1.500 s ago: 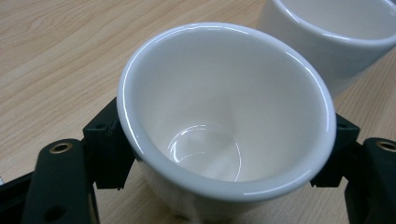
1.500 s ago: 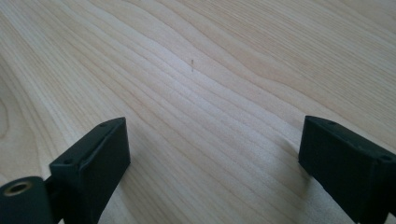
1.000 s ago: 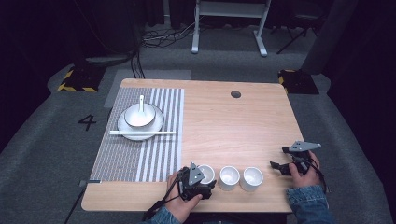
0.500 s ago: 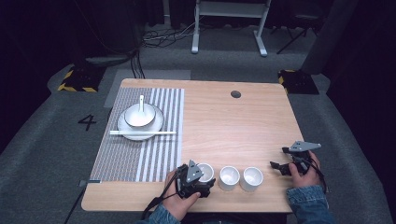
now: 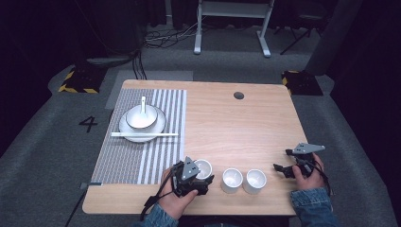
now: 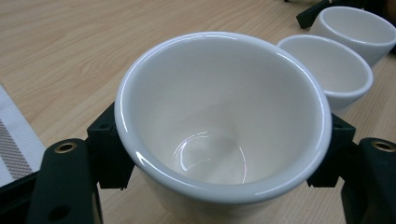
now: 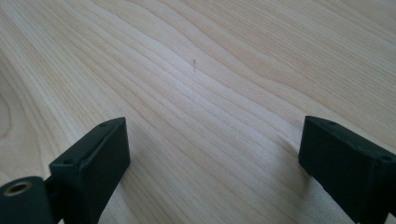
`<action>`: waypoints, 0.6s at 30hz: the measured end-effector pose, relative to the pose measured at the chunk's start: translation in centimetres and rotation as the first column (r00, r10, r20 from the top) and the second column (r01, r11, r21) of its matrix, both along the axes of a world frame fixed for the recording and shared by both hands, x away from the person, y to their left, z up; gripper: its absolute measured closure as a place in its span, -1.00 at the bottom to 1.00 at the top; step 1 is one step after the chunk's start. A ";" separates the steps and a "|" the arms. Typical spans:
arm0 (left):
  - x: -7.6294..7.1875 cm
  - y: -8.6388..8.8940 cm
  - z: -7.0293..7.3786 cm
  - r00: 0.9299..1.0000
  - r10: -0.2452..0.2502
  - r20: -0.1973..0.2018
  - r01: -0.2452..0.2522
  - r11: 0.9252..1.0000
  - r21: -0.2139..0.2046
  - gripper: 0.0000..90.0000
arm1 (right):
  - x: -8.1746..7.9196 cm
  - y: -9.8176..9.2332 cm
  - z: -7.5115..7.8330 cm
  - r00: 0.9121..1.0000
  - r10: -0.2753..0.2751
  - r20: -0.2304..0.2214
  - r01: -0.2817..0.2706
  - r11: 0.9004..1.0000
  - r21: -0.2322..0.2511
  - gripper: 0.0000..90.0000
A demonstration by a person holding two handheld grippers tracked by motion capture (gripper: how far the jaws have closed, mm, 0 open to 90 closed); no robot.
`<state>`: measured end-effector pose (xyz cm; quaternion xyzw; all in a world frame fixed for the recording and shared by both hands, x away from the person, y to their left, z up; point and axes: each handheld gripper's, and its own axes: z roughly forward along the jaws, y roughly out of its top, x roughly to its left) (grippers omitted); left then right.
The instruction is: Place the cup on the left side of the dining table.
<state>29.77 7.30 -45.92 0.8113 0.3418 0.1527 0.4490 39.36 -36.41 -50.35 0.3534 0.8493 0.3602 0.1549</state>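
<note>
Three white cups stand in a row near the table's front edge. My left gripper (image 5: 201, 173) is shut on the leftmost cup (image 5: 204, 168), with its black jaws pressed against the cup's two sides. In the left gripper view this empty cup (image 6: 219, 116) looms large, and the middle cup (image 6: 329, 70) and the right cup (image 6: 357, 28) sit beyond it. The middle cup (image 5: 231, 180) and the right cup (image 5: 254, 181) touch each other. My right gripper (image 5: 283, 161) is open to the right of the cups. Its jaws (image 7: 212, 149) stand wide apart over bare wood.
A striped placemat (image 5: 142, 156) covers the table's left side. On it a white plate (image 5: 158, 125) carries a bowl (image 5: 140, 118) with a spoon (image 5: 143, 101), and white chopsticks (image 5: 144, 135) lie across the plate's front. A round cable hole (image 5: 239, 95) is at the back.
My left gripper has edged slightly left and away with the cup in it, which widens the gap to the middle cup. The right gripper has not moved.
</note>
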 end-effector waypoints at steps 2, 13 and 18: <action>0.0 0.3 0.5 1.000 0.004 0.002 -0.004 1.000 0.006 -0.41 | 0.0 0.0 0.0 1.000 0.000 -0.001 0.000 1.000 0.000 -0.81; 0.5 1.9 2.9 0.999 0.047 -0.010 -0.047 0.999 0.002 -0.41 | 0.0 0.0 0.0 1.000 0.000 -0.001 0.000 1.000 0.000 -0.81; 1.3 2.6 3.7 0.997 0.068 -0.024 -0.068 0.998 -0.010 -0.41 | 0.0 0.0 0.0 1.000 0.000 -0.001 0.000 1.000 0.000 -0.81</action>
